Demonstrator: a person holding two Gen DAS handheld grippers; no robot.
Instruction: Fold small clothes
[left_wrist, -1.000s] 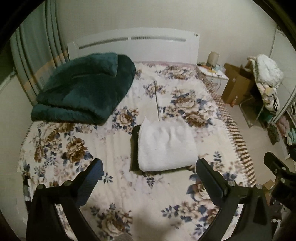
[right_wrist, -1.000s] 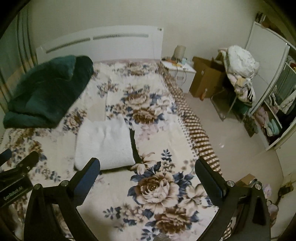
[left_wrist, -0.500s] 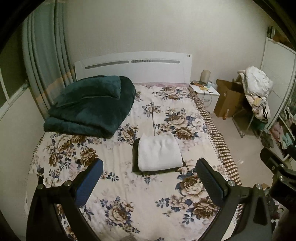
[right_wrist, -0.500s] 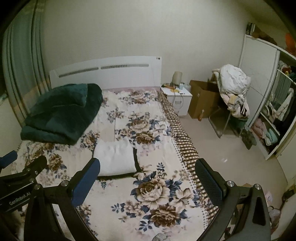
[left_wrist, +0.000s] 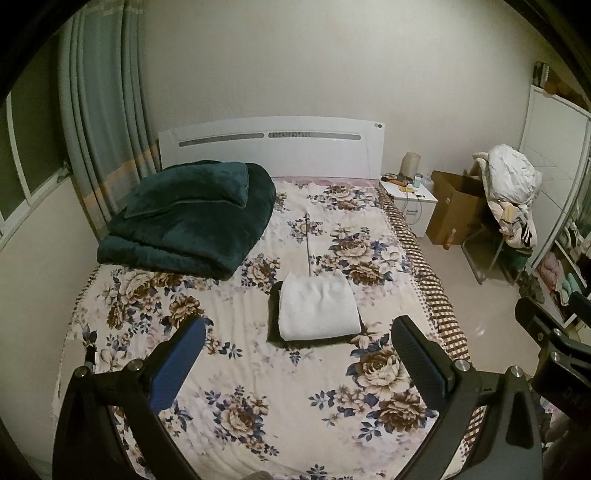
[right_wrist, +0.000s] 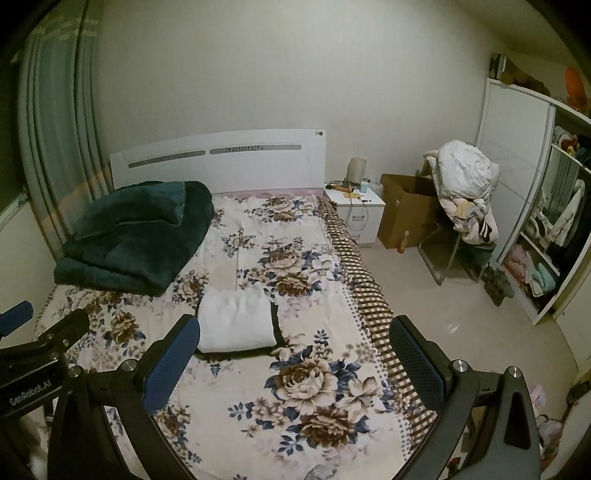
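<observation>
Both grippers, left gripper (left_wrist: 297, 352) and right gripper (right_wrist: 293, 349), hover with jaws wide apart, empty. The folded white fluffy garment (left_wrist: 317, 311) sits atop what's possibly dark folded cloth (left_wrist: 274, 314); a careless nudge could topple it.

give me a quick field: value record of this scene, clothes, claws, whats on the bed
surface: bed with floral sheet
folded stack: white garment lying on top of a dark garment, near the middle of the bed
left claw: open, empty, held above the near end of the bed
right claw: open, empty, apart from the stack
other on bed: green blanket, folded, by the headboard
beside bed: nightstand, cardboard box
</observation>
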